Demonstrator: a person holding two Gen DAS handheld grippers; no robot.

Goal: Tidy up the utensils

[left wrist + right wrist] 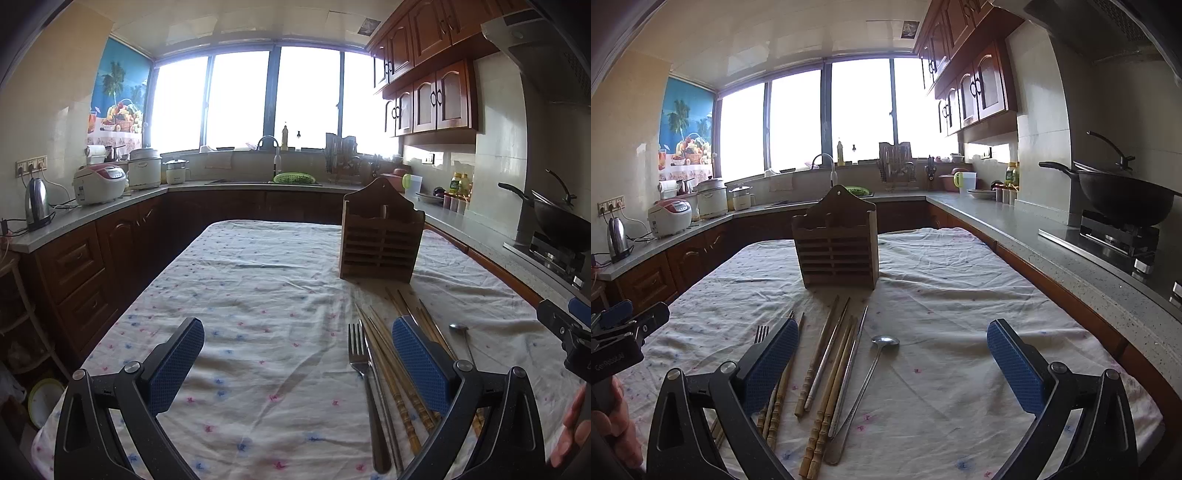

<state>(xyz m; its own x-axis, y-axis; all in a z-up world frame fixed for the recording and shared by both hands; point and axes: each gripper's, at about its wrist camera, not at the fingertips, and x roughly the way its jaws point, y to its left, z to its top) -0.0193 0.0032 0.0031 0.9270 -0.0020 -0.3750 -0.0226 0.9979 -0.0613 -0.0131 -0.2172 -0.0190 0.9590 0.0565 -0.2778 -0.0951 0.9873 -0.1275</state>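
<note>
Utensils lie loose on the cloth-covered worktop [960,295], ahead of and between the two pairs of tongs. A bundle of chopsticks [827,369] is spread in a fan, tips towards the wooden utensil holder [836,243], handles towards the cameras. Some are pale bamboo with ringed handles; at least one looks metallic. A metal spoon [884,341] lies just beside the chopsticks on their right, bowl away from the tongs, its long handle running back under the fan's near end. A fork [360,354] lies at the left edge of the group, tines pointing away, touching or nearly touching the nearest chopstick.

The utensil holder stands upright beyond the utensils, slatted front facing the cameras, apart from the chopstick tips. Whether its compartments hold anything cannot be told.

The right tongs [892,365] stand wide apart, gripping nothing; the left finger overlaps the leftmost chopsticks and fork in view, and contact cannot be confirmed. The left tongs [297,365] are likewise spread wide and empty, their right finger in front of the chopsticks, bare cloth between the fingers.

A hand [570,428] shows at the right edge of the left wrist view, by the other tool.

Behind, a counter carries a kettle [37,203], rice cooker [98,182] and a wok [1123,197] on a stove.
</note>
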